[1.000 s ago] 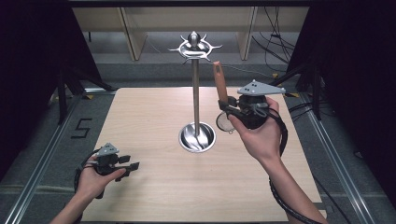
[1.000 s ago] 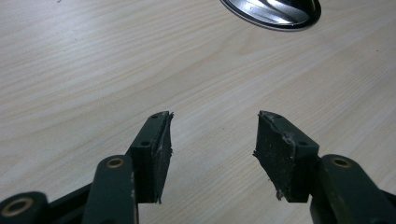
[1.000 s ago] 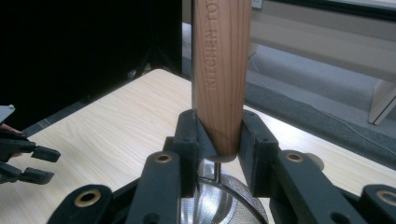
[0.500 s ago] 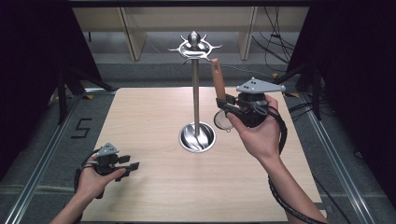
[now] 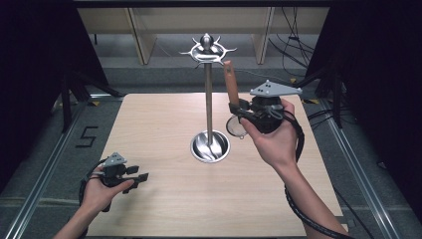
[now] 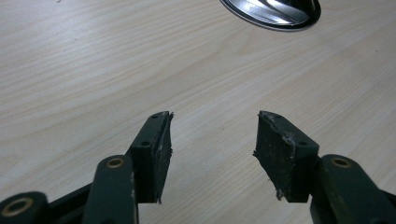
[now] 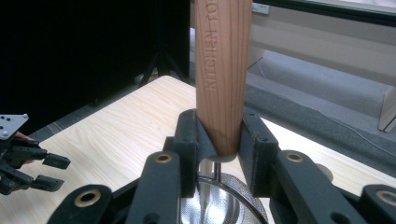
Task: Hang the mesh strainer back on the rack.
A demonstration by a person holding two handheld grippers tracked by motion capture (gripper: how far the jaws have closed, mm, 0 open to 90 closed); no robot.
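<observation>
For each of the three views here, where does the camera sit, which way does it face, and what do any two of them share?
High view: above the person's side, facing forward and down on the table; both forearms, left gripper, right gripper.
Left gripper view: rides low on the left gripper, facing the stand's base across the wood; jaws apart.
Right gripper view: looks up the strainer's wooden handle clamped in the right gripper.
Shared: the right gripper view and high view both show the left gripper.

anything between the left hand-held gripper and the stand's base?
Nothing: bare wooden table lies between the open left hand-held gripper and the stand's round metal base, seen in the left gripper view and the high view.
</observation>
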